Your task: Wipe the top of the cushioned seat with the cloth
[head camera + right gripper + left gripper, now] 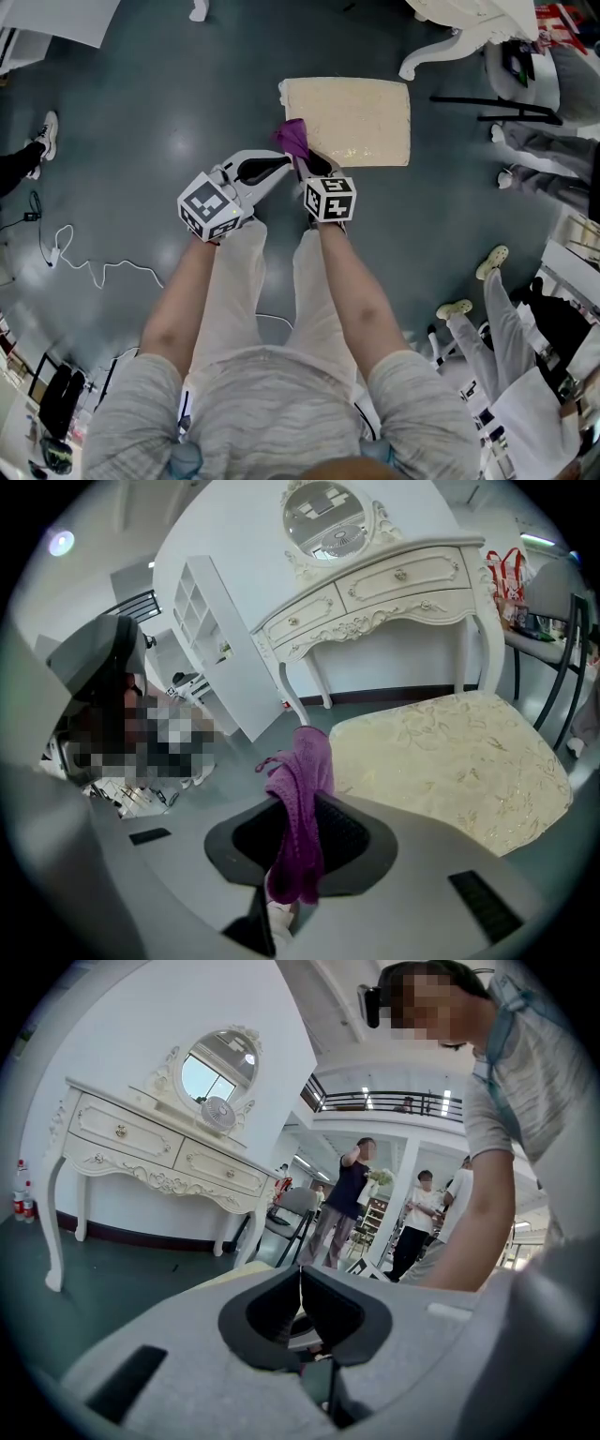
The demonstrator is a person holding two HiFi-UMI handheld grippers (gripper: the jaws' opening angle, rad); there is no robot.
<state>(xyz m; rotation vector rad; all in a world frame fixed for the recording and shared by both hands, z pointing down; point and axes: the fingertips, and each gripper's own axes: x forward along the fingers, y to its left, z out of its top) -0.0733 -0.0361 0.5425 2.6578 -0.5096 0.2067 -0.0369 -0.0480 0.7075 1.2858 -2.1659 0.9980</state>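
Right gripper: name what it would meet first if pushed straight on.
Probably the cushioned seat, near its left corner, touched by the purple cloth that the right gripper holds; depth is unclear.

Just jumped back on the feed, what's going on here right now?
A standing person holds a claw in each hand. The right claw is shut on a purple knitted cloth, held at the near left corner of the cream, gold-patterned cushioned seat. The left claw is shut and empty, beside the right one. I cannot tell whether the cloth touches the seat; most of the top lies beyond it.
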